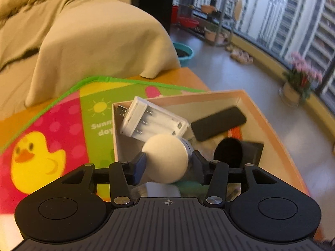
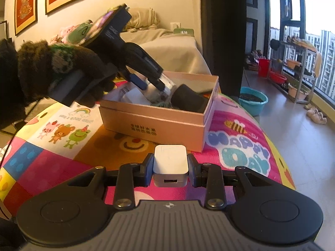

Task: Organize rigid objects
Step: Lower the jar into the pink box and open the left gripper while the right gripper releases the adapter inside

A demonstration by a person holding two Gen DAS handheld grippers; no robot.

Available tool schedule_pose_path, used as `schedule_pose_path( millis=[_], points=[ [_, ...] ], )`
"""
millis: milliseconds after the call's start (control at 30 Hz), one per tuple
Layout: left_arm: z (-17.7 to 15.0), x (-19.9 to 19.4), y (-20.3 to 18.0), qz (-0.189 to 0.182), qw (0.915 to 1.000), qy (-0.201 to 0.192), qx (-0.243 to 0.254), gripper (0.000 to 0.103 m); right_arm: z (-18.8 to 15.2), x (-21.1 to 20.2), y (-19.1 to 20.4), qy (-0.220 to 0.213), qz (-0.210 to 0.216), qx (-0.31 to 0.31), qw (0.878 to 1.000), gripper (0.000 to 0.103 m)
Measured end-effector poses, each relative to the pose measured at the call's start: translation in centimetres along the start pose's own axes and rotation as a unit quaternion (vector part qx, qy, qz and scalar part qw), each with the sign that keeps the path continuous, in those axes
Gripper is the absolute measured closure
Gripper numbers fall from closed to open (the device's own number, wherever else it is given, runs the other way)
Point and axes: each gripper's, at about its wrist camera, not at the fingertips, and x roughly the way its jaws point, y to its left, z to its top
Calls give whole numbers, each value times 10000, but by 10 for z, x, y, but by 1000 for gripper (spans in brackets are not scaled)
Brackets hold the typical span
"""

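Observation:
A pink cardboard box (image 1: pixel 270 123) (image 2: pixel 159 123) stands on a colourful play mat. My left gripper (image 1: pixel 167 163) is shut on a round white-capped silver object (image 1: pixel 165 156) and holds it over the box; the right wrist view shows it (image 2: pixel 152 85) reaching into the box. In the box lie a white battery holder (image 1: pixel 150 121), a flat black slab (image 1: pixel 217 123) and a black cylinder (image 1: pixel 229 150) (image 2: pixel 188 100). My right gripper (image 2: pixel 170 171) is shut on a white USB charger cube (image 2: pixel 170 161), held above the mat just in front of the box.
The mat (image 2: pixel 240 150) covers a low table (image 1: pixel 184 77). A beige covered bed (image 1: pixel 94 41) is behind. A teal basin (image 2: pixel 253 102), a shelf rack (image 2: pixel 293 73) and a flower pot (image 1: pixel 297 85) stand on the floor by the window.

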Motion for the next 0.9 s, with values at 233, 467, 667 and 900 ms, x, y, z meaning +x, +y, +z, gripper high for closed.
schedule_pose_path(
  millis=[233,467,667,900],
  points=[
    [7,1,-7,473,9974,107,540,66,-1,0,1,-19,75,32,10000,71],
    [-16,-52,15,-795,9911,-766,-748,66,17,-7,-2,-249,106,51,9996,71],
    [-72,-95,13,-1024,9847,-1237,-672,66,68,-2,-4,-893,-29,-128,9959,71],
    [-139,-119,14,-496,9931,-1049,184,65,79,40,5,-704,-689,-189,9950,32]
  ],
)
